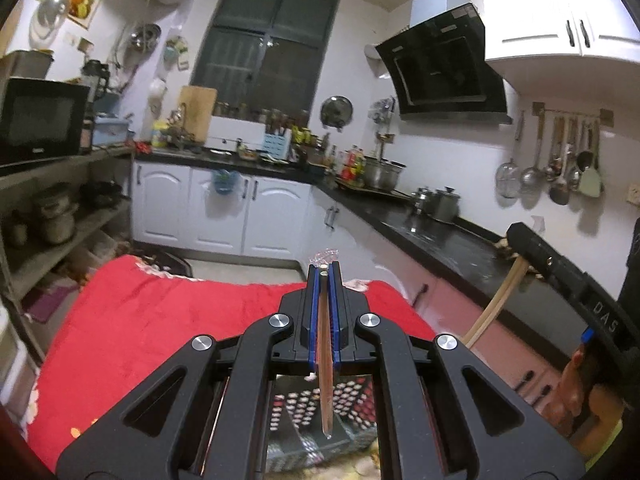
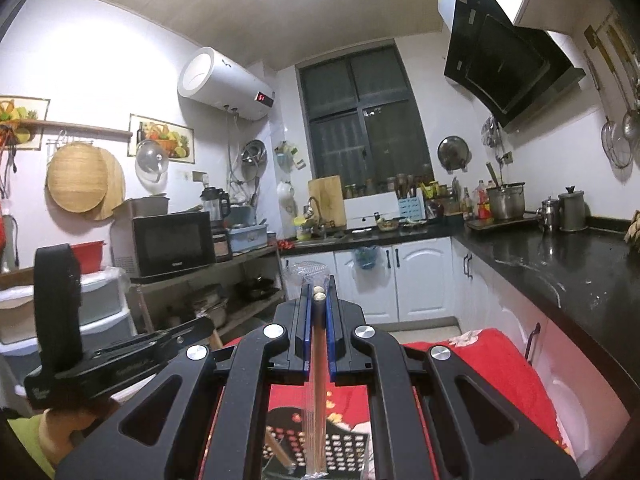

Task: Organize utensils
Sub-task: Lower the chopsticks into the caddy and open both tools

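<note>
In the left wrist view my left gripper (image 1: 322,271) is shut on a brown chopstick pair (image 1: 325,360) in a clear wrapper, which runs back along the blue pads. Under it sits a dark perforated utensil basket (image 1: 352,404) on the red cloth (image 1: 132,320). My right gripper (image 1: 516,246) is at the right with pale chopsticks (image 1: 490,308) hanging below it. In the right wrist view my right gripper (image 2: 319,293) is shut on wrapped pale chopsticks (image 2: 318,380) above the same basket (image 2: 344,452). My left gripper (image 2: 202,328) reaches in from the left.
A black countertop (image 1: 440,240) with steel pots (image 1: 438,202) runs along the right. White cabinets (image 1: 224,212) stand ahead, and a shelf unit with a microwave (image 1: 40,120) is on the left. A person's hand (image 1: 576,388) holds the right gripper. One loose chopstick (image 2: 280,456) lies in the basket.
</note>
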Available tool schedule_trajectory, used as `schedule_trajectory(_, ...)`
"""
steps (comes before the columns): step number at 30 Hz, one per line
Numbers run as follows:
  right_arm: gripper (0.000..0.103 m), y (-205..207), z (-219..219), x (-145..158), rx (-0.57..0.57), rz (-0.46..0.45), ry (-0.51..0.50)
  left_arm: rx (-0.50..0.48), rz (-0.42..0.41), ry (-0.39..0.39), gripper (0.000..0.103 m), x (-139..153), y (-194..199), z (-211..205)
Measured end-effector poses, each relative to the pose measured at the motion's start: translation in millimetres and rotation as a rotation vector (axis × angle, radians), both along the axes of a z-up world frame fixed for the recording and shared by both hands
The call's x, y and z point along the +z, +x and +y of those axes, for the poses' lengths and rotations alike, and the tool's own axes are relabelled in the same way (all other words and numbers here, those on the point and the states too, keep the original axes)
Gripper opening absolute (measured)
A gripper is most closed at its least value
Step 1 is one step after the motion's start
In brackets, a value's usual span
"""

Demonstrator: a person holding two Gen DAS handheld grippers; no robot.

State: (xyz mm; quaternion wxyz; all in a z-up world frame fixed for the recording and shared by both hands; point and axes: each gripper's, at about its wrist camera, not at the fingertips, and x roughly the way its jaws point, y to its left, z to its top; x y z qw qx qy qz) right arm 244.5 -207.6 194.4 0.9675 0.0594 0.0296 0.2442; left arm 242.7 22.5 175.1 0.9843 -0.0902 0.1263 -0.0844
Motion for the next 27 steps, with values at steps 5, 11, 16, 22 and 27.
schedule_trajectory(5, 0.006, 14.9, 2.3, -17.6, -0.049, 0.018, 0.005, 0.031, -0.021, 0.014, 0.002, -13.5, 5.7, 0.9)
schedule_trajectory(11, 0.006, 24.6, 4.0, -42.2, -0.093, 0.055, 0.009, 0.034, -0.006, 0.014, 0.002, -32.6, 14.5, -2.3)
schedule_trajectory(16, 0.01, 28.8, 5.7, -57.1, -0.105, 0.099, 0.005, 0.028, 0.027, 0.014, 0.002, -50.1, 16.5, -0.5)
schedule_trajectory(22, 0.045, 19.9, 2.0, -70.4, -0.145, 0.13, 0.003, 0.033, 0.066, 0.022, 0.028, -64.1, 11.3, 2.0)
schedule_trajectory(27, 0.061, 6.6, -2.4, -73.8, -0.178, 0.12, -0.017, 0.037, 0.095, -0.001, 0.053, -70.1, 3.2, 6.1)
